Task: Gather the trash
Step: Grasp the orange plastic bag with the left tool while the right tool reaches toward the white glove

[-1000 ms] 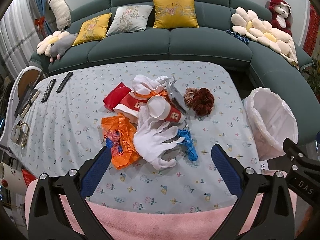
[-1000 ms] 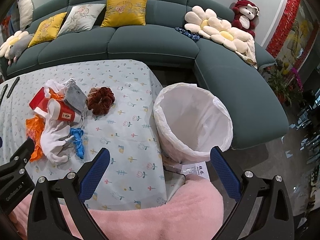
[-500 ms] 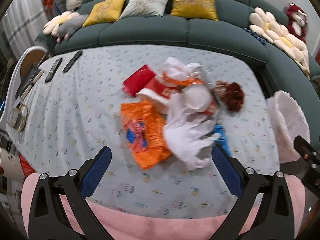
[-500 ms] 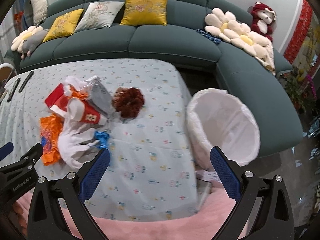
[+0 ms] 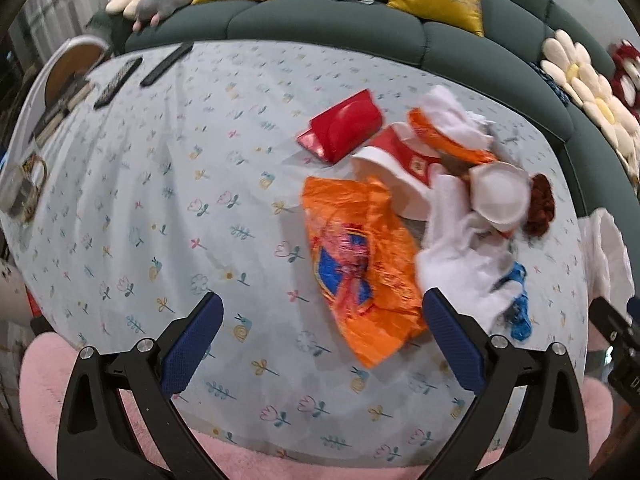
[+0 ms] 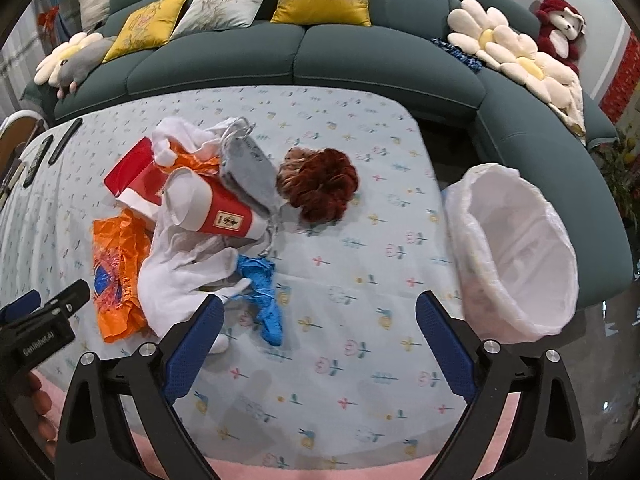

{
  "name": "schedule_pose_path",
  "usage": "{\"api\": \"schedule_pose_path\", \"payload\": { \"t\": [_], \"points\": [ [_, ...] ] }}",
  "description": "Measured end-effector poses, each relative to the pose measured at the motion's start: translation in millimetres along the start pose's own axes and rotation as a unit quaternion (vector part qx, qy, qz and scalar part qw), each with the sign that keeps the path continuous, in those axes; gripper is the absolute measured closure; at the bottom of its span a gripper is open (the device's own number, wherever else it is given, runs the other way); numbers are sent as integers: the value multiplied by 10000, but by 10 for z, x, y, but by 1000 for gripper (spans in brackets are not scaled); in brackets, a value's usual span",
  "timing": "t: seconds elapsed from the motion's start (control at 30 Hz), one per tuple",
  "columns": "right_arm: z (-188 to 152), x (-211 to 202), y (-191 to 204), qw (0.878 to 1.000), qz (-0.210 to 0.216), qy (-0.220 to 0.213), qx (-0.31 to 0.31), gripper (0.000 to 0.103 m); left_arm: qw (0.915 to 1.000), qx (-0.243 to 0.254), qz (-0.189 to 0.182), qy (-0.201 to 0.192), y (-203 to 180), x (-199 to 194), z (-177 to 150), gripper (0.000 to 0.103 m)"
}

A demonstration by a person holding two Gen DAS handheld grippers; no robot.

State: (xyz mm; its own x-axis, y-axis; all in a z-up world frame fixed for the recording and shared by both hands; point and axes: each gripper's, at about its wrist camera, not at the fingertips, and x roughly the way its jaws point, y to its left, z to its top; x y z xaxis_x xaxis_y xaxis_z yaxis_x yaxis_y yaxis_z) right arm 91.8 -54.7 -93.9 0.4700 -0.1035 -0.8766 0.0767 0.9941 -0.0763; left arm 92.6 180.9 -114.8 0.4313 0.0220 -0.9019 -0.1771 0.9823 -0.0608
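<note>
A heap of trash lies on the flowered tablecloth (image 5: 160, 200): an orange plastic bag (image 5: 360, 264), a red packet (image 5: 342, 128), a red and white paper cup (image 6: 208, 210), a white glove (image 6: 180, 276), a blue glove (image 6: 264, 296), a grey pouch (image 6: 250, 170) and a brown frilly ball (image 6: 320, 188). A white-lined bin (image 6: 516, 252) stands off the table's right edge. My left gripper (image 5: 320, 336) is open and empty above the table, just short of the orange bag. My right gripper (image 6: 318, 336) is open and empty, near the blue glove.
Two black remotes (image 5: 120, 80) and a framed stand lie at the table's far left. A dark green sofa (image 6: 340, 52) with yellow and grey cushions curves behind the table. A pink cloth (image 6: 320, 468) lies along the near edge.
Both grippers have moved forward and lower over the table. The left one has swung left, so the trash heap now sits to its right. Both stay open.
</note>
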Motion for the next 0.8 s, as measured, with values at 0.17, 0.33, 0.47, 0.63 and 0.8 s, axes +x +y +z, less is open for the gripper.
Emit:
{"api": "schedule_pose_path", "payload": {
  "t": [0.17, 0.33, 0.47, 0.63, 0.8],
  "points": [
    [38, 145, 116, 9994, 211, 234, 125, 21, 9994, -164, -151, 248, 58, 203, 69, 12],
    [16, 161, 379, 9983, 493, 282, -127, 25, 9980, -290, -315, 466, 49, 430, 103, 14],
    [-81, 245, 645, 9954, 698, 456, -473, 37, 9943, -460, -532, 798, 54, 625, 84, 27],
    [-176, 338, 852, 9918, 841, 654, -709, 46, 9930, -478, -684, 837, 29, 688, 80, 42],
    [-214, 416, 977, 9880, 1053, 826, -775, 51, 9904, -395, -951, 925, 3, 698, 103, 92]
  ]
}}
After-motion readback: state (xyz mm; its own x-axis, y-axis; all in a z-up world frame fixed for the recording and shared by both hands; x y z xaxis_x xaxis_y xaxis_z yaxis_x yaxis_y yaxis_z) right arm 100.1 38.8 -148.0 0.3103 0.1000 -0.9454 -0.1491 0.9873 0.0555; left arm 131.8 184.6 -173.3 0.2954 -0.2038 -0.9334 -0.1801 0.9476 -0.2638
